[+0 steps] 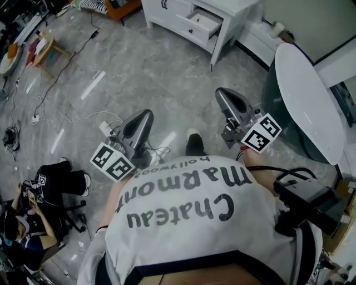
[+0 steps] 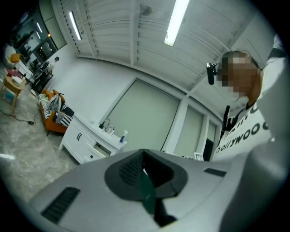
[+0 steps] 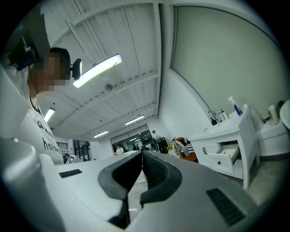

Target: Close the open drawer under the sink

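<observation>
Standing back from the job is how the head view shows it: the white cabinet point(image 1: 167, 14) stands at the far edge of the grey floor point(image 1: 139, 72), and its drawer point(image 1: 203, 23) juts out of the front near the right-hand corner, plainly open. The left gripper point(image 1: 146, 117) and right gripper point(image 1: 223, 96) are both held over bare floor, well apart from the cabinet, with a round table point(image 1: 308, 100) off to the right.

In the left gripper view, the left gripper point(image 2: 144, 155) has its jaws pressed together with nothing between them. Beyond them the cabinet point(image 2: 84, 140) sits small and distant against the wall, its drawer point(image 2: 99, 149) pulled out below the top.

In the right gripper view, the right gripper point(image 3: 142, 156) likewise has its jaw tips meeting, empty. The cabinet point(image 3: 247, 131) shows at the right with bottles point(image 3: 233, 106) on top, and the drawer point(image 3: 224, 154) hangs out of the front.

Nothing of the task looks done yet, by my reading: the whole approach to the cabinet, the contact with the drawer front and the push home all remain.
</observation>
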